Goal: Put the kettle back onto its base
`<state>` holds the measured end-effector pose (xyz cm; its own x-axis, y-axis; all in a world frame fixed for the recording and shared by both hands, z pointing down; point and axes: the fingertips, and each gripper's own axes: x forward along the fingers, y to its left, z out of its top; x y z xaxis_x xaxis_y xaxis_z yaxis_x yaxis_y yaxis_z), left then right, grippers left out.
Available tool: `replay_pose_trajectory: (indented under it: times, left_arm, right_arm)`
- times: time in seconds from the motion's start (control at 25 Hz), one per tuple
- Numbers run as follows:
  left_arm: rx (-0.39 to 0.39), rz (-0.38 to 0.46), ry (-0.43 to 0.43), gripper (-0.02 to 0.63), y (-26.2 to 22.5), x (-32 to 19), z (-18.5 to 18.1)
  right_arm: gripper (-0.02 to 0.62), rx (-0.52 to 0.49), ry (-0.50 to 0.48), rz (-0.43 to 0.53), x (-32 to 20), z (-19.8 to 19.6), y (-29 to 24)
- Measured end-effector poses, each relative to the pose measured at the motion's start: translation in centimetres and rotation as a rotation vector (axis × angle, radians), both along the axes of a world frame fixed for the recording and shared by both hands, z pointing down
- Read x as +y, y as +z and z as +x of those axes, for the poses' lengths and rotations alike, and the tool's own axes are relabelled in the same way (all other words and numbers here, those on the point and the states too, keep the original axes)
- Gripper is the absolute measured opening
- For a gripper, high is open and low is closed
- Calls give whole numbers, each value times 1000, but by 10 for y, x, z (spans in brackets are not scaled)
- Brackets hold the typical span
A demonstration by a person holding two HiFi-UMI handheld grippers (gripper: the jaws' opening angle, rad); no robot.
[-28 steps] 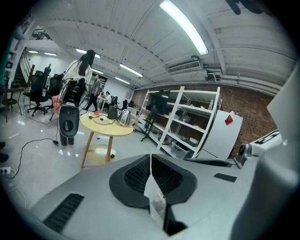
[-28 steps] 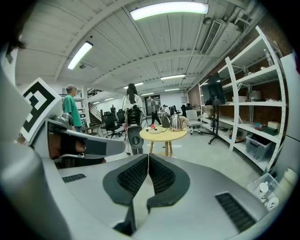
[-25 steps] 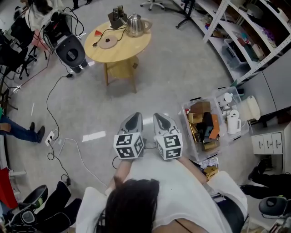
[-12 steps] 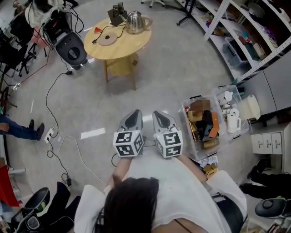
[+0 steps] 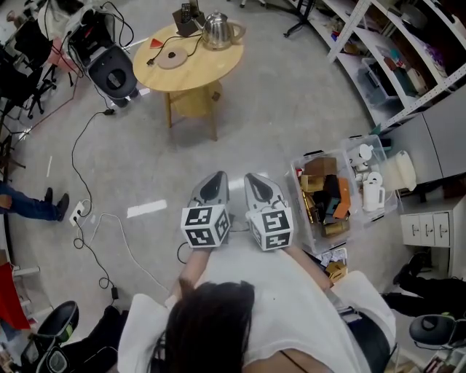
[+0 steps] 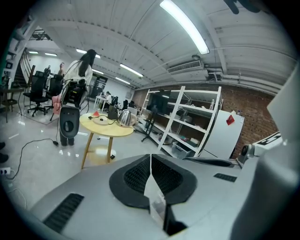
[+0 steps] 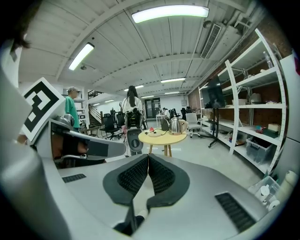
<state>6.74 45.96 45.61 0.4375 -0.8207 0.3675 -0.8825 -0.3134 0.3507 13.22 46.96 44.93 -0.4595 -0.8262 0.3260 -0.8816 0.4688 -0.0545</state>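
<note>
Steel kettle (image 5: 217, 30) sits well ahead of the left tool (image 5: 215, 179) and right tool (image 5: 253, 179), both closed empty.

L gripper (image 5: 212, 191) empty, jaws together, R gripper (image 5: 259, 192) same

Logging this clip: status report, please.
Left hand-held gripper, right hand-held gripper: shut, empty. Kettle on table, beside base, far ahead. Cable on floor, left.

Lighting: bright and even, from ceiling tube lamps (image 7: 169, 13) overhead. The floor (image 6: 18, 123) left of the bench (image 5: 196, 69) shows pale glare patches, with a soft shadow beneath the bench. The kettle (image 5: 217, 30) on the bench glints. Both gripper views are heavily fisheye with black corners. The shelving (image 7: 255, 106) right of the bench bows. The close foreground is slightly soft. The head view is sharp.
</note>
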Motion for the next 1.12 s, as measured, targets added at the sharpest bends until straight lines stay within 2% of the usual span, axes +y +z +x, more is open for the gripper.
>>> replay_pose_trajectory:
  times: [0.56,0.8,1.12]
  left_arm:
    - [1,36,-7,28,-14,-25,-4]
    - [-2,24,3,28,-9,-35,-7]
    - [-7,4,4,28,-2,-57,-14]
  right_arm:
    - [28,-12,19,-40,-19,1,2]
    - [28,-12,54,-58,-32,5,8]
    - [29,5,51,-99,-54,-4,19]
